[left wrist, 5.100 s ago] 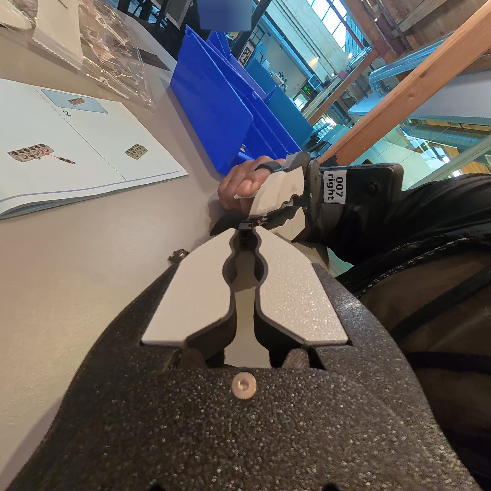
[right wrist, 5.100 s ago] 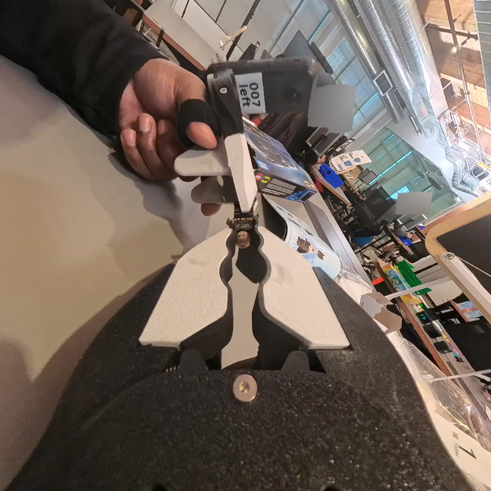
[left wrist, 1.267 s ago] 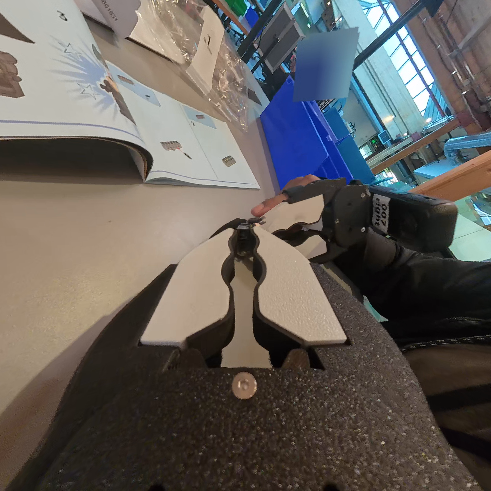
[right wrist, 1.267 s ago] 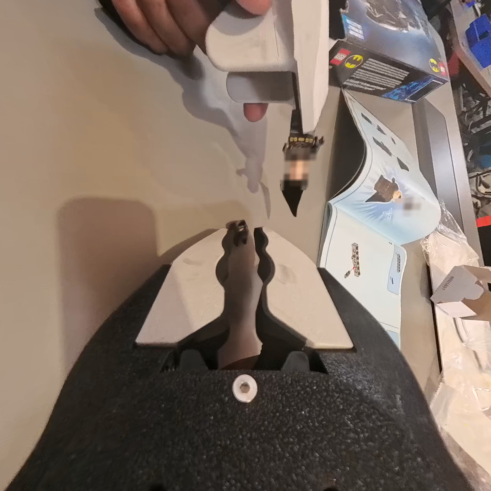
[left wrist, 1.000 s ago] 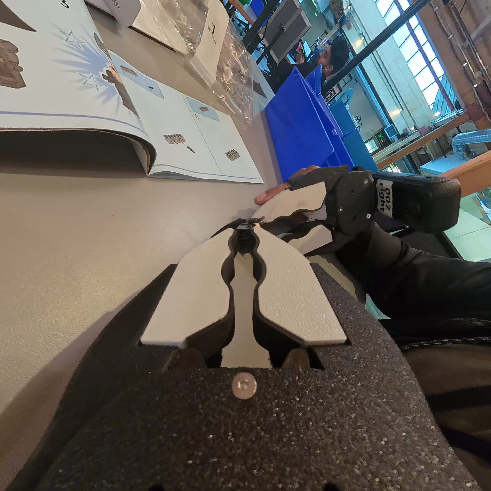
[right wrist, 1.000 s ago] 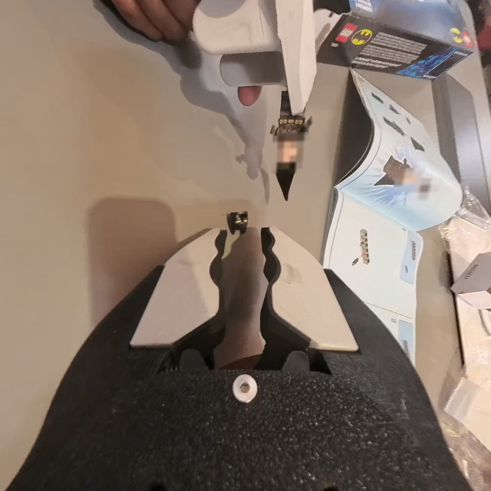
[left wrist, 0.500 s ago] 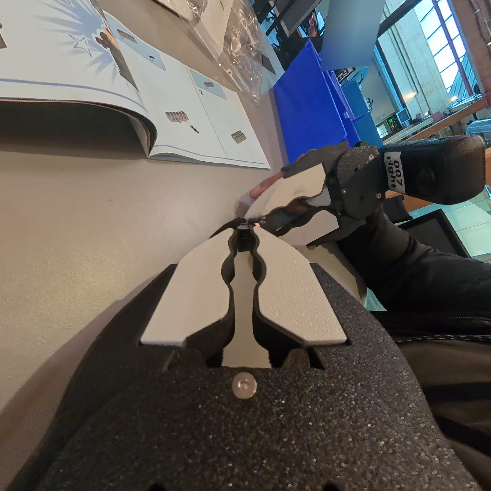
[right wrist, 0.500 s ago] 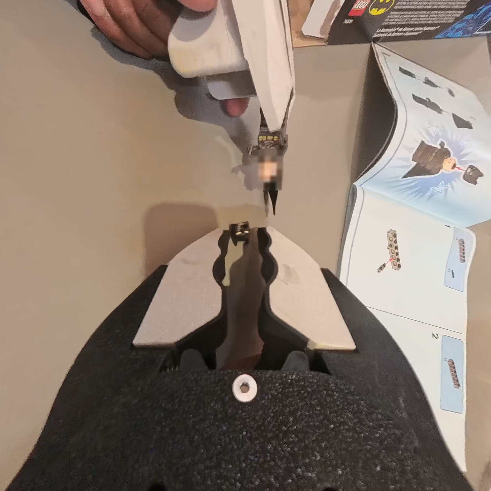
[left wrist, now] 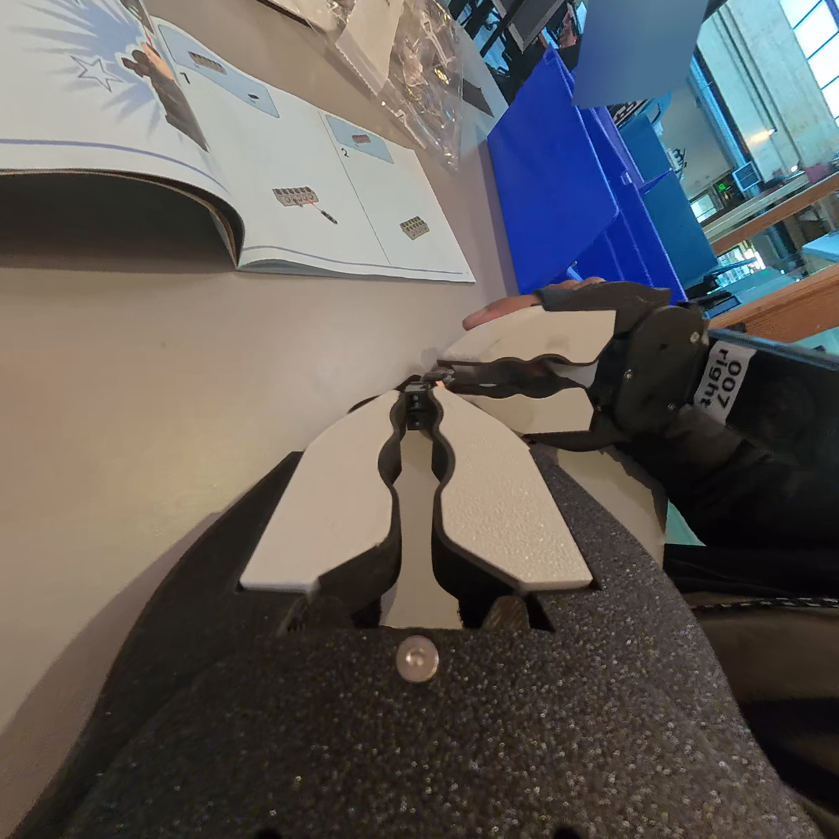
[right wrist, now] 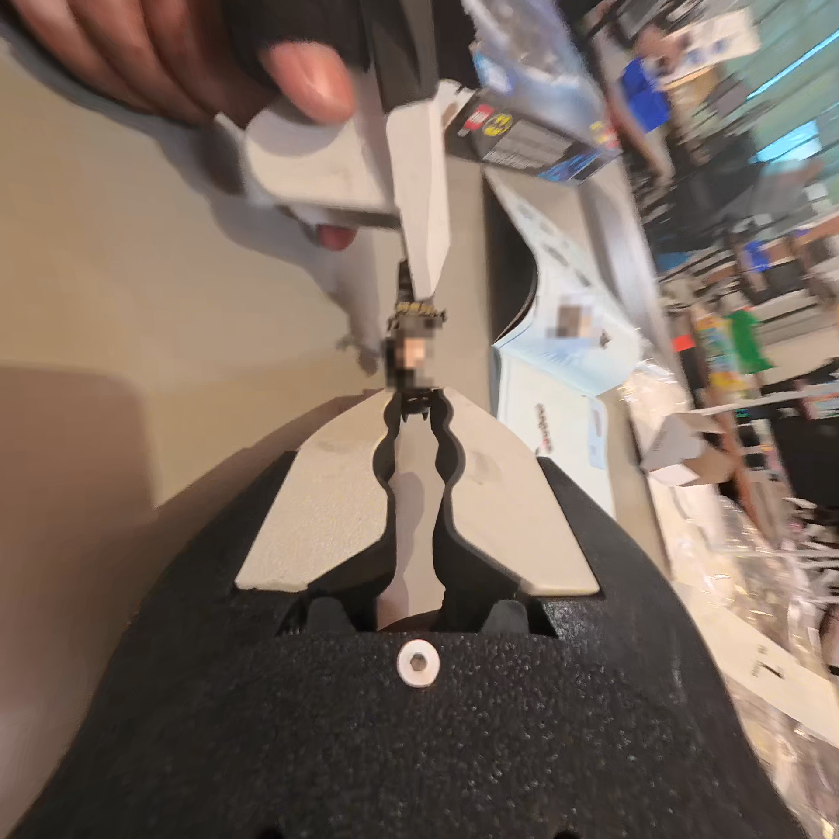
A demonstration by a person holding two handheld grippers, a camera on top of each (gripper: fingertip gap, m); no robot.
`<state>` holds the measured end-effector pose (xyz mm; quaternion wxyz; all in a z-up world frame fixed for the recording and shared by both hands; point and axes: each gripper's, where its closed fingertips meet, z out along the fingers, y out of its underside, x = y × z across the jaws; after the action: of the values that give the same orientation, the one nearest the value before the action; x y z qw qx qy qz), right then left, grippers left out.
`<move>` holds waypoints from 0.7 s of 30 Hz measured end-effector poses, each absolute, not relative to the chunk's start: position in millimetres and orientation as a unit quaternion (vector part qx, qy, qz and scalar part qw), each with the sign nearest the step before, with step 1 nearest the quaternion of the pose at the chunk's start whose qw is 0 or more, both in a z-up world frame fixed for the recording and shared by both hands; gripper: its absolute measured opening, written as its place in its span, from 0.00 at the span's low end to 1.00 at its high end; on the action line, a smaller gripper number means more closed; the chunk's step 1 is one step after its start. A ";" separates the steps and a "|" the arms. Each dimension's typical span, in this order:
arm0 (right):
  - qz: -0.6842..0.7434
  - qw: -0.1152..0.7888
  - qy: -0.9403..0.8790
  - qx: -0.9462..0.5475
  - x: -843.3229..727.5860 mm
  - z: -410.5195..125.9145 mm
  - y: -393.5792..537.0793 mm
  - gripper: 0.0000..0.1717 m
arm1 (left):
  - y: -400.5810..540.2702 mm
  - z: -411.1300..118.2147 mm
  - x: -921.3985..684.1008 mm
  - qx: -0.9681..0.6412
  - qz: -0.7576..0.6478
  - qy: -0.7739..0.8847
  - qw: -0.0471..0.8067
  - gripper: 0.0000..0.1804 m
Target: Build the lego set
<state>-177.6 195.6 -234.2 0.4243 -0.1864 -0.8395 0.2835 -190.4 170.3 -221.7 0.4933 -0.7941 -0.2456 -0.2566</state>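
Observation:
My left gripper is shut on the legs of a small black toy figure, just above the beige table. In the right wrist view the figure hangs from the left gripper's fingers, with a yellow belt and its head towards me. My right gripper is shut on a small black headpiece with two points, which sits right at the figure's head. In the left wrist view the right gripper comes in from the right, and its tips meet mine.
An open instruction booklet lies on the table and also shows in the right wrist view. Blue bins and clear plastic bags lie beyond it. A dark printed box lies behind the left gripper. A hand holds that gripper.
My right gripper's jaws have narrowed onto the small black headpiece and carried it up to the figure's head. The left gripper has kept its hold on the figure.

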 end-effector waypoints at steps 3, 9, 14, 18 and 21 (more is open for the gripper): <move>0.276 0.442 -0.833 -0.184 -180.2 -232.6 194.5 0.08 | 172.4 -220.5 -189.0 -0.789 -0.253 -0.253 0.499 0.04; 0.271 0.448 -0.833 -0.180 -180.1 -232.8 193.5 0.08 | 174.0 -218.1 -188.9 -0.784 -0.250 -0.255 0.507 0.04; 0.283 0.445 -0.829 -0.187 -180.5 -230.0 188.4 0.08 | 174.5 -219.4 -188.6 -0.792 -0.231 -0.250 0.507 0.04; 0.282 0.448 -0.827 -0.189 -181.5 -229.4 187.4 0.08 | 174.4 -218.5 -189.1 -0.789 -0.233 -0.252 0.510 0.04; 0.291 0.448 -0.822 -0.195 -181.6 -226.7 187.2 0.08 | 174.8 -215.3 -189.6 -0.775 -0.254 -0.262 0.516 0.04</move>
<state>-181.6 187.2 -226.7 0.4482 -0.1954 -0.8224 0.2909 -189.6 174.8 -215.3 0.5163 -0.7748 -0.2620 -0.2540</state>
